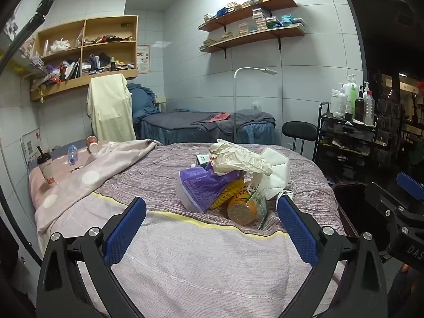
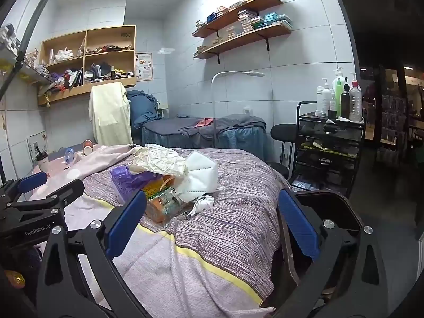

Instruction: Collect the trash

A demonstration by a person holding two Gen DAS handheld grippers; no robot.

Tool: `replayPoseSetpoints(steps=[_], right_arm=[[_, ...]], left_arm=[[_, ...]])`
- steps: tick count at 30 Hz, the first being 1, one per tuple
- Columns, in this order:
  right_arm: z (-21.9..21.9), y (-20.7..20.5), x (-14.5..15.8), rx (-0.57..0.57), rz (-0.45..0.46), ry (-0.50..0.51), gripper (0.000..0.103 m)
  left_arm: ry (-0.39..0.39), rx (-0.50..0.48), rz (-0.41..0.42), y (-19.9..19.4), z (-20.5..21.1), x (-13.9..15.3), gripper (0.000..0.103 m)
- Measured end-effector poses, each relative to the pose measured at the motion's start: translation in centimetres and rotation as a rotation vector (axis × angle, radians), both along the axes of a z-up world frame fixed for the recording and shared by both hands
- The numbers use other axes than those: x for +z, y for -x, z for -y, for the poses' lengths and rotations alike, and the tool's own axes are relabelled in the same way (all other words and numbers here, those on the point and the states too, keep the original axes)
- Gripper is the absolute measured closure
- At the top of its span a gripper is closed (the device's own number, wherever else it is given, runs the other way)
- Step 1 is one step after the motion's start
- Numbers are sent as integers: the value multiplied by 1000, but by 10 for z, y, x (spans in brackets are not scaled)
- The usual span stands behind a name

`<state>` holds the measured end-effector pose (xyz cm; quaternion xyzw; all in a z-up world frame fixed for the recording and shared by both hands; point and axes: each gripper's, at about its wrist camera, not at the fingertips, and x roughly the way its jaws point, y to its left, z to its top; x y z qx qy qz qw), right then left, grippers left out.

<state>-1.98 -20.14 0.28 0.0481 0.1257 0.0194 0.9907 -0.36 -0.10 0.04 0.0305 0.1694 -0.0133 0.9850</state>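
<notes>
A heap of trash lies on the striped bedspread (image 1: 159, 175): a purple packet (image 1: 198, 188), crumpled beige paper (image 1: 238, 159), a white face mask (image 1: 275, 172) and an orange cup in a clear bag (image 1: 243, 208). My left gripper (image 1: 212, 200) hovers open just short of the heap, with nothing between its blue pads. My right gripper (image 2: 212, 197) is open too, to the right of the heap (image 2: 169, 182), over the bed's edge. A dark bin (image 2: 331, 204) stands right beside the bed. At the bed's far left are a straw cup (image 1: 46, 169) and a small bottle (image 1: 72, 153).
A second bed (image 1: 206, 124) with a white floor lamp (image 1: 235, 106) stands behind. A black stool (image 1: 299, 132) and a black cart (image 1: 344, 143) topped with bottles are on the right. Wall shelves hang above. A pink spotted blanket (image 1: 87, 177) covers the bed's left side.
</notes>
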Motion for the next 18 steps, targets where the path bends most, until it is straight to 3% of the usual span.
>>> replayPoseSetpoints(steps=[18], right_arm=[[-4, -17, -6, 10, -31, -4, 5]], left_arm=[[10, -14, -27, -6, -1, -10, 6]])
